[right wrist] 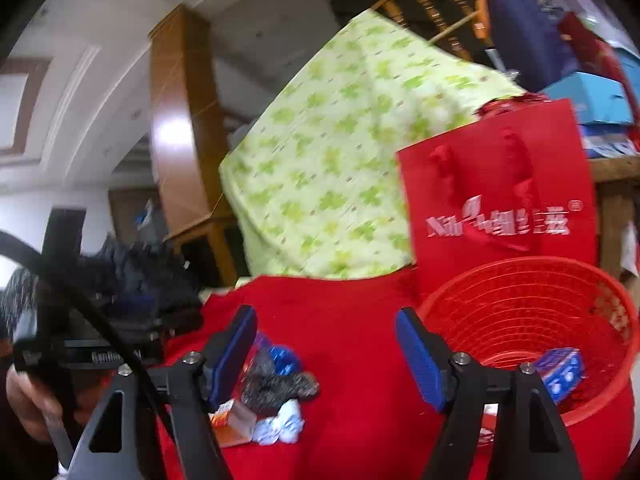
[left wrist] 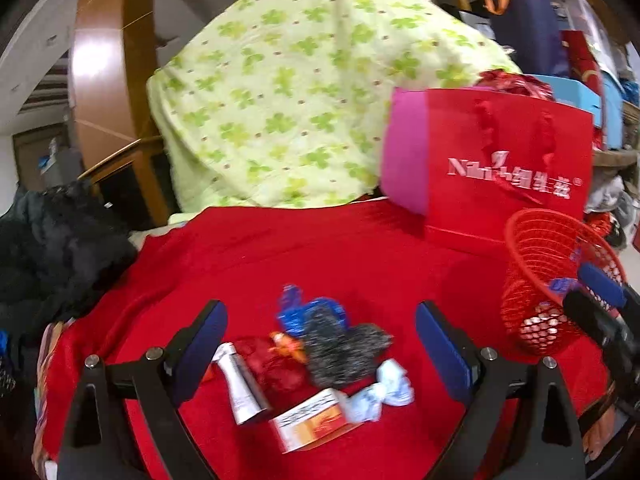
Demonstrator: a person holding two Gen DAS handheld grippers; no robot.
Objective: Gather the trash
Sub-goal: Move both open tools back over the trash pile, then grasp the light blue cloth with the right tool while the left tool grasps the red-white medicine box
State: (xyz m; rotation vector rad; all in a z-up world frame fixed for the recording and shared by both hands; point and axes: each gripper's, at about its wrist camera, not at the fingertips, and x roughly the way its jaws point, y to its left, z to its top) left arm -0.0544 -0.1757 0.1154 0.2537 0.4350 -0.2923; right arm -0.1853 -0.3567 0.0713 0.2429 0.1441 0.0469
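A small heap of trash lies on the red cloth (left wrist: 320, 248): a silver tube (left wrist: 240, 388), an orange-and-white carton (left wrist: 312, 420), a crumpled white-blue wrapper (left wrist: 384, 392), a grey fuzzy piece (left wrist: 344, 352) and a blue wrapper (left wrist: 304, 312). My left gripper (left wrist: 324, 344) stands open just above and in front of the heap, touching nothing. To the right is a red mesh basket (right wrist: 520, 312) with a blue box (right wrist: 560, 368) inside. My right gripper (right wrist: 328, 344) is open and empty, between the heap (right wrist: 276, 392) and the basket's rim.
A red gift bag (left wrist: 508, 168) stands behind the basket. A green clover-print quilt (left wrist: 288, 92) is piled at the back, dark clothes (left wrist: 52, 248) lie at the left, and a wooden post (left wrist: 104, 80) rises behind them. A hand (right wrist: 24, 400) holds the left gripper.
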